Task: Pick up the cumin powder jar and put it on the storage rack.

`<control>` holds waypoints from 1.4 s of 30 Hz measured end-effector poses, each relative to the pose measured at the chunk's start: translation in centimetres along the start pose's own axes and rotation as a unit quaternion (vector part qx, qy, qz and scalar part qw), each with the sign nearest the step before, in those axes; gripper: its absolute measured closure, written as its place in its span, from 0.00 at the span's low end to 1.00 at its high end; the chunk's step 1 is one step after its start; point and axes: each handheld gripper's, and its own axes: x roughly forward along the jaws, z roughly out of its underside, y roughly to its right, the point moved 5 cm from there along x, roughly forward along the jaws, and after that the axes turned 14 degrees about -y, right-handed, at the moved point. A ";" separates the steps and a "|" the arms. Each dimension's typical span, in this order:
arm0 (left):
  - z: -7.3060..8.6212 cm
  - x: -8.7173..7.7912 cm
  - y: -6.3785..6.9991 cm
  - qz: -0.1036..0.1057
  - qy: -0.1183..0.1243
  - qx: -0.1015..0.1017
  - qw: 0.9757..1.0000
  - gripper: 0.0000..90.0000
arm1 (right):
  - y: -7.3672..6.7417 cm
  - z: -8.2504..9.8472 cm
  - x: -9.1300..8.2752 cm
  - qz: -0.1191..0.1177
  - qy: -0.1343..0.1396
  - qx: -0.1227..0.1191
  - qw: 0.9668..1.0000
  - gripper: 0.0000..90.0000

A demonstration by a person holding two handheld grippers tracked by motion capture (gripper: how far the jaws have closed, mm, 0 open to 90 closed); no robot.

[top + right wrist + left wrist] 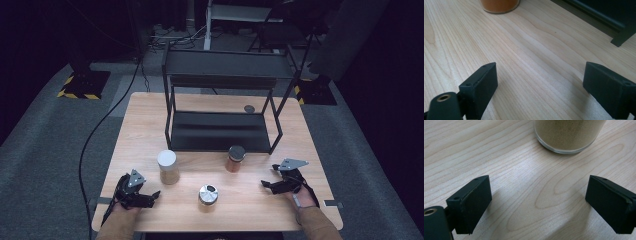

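Observation:
Three jars stand on the wooden table (150, 115). A white-lidded jar (168, 167) of tan powder is at left of centre; its glass base (569, 135) fills the top of the left gripper view. A dark-lidded jar (235, 158) of orange powder stands right of centre, and its base (499, 6) appears at the top of the right gripper view. A short silver-lidded jar (208, 194) sits near the front. My left gripper (156, 195) rests at the front left, open and empty (537, 205). My right gripper (265, 184) lies at the front right, open and empty (540, 87).
A black two-tier metal rack (222, 100) stands at the back of the table, its foot (621, 37) close to the right gripper. A small dark disc (249, 108) lies behind the rack. A black cable (95, 140) runs off the left edge.

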 end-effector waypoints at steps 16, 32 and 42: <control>0.1 -1.7 0.5 0.014 0.017 -0.020 1.000 0.07 | -0.1 0.0 0.0 0.002 0.000 0.004 1.000 0.14; -0.8 -5.7 1.7 0.000 0.071 -0.016 0.997 0.07 | -0.1 0.1 0.0 0.002 0.000 0.004 1.000 0.14; -1.3 -6.6 2.0 -0.004 0.094 -0.015 0.995 0.08 | -0.1 0.1 -0.1 0.003 0.001 0.005 1.000 0.14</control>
